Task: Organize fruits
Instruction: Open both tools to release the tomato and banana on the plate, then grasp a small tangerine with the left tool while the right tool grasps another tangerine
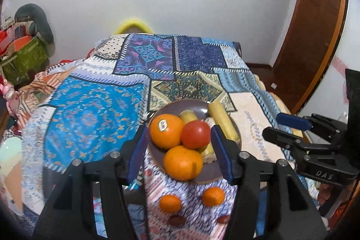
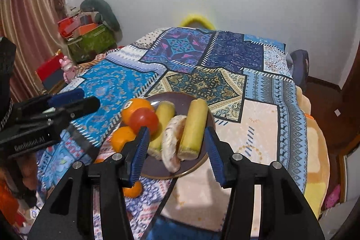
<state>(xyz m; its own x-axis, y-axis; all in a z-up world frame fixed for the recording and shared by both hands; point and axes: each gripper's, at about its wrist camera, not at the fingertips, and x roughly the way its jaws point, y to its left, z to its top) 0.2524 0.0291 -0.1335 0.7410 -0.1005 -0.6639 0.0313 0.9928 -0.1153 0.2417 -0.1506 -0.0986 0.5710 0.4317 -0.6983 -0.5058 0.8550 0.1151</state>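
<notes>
left hand-held gripper (image 1: 180, 150) jaws spread wide, right hand-held gripper (image 2: 176, 152) jaws spread wide, both empty, side by side

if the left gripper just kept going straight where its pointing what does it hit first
Most likely the near orange at the front of the plate, which sits between the open fingers of the left gripper. The tomato lies just behind it. Depth is hard to judge through the fisheye.

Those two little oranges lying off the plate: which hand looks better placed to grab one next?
Probably the left. Its open tool hangs right above the small oranges, just before the plate. The right tool, also open, faces the bananas; only one small orange peeks out there.
</notes>
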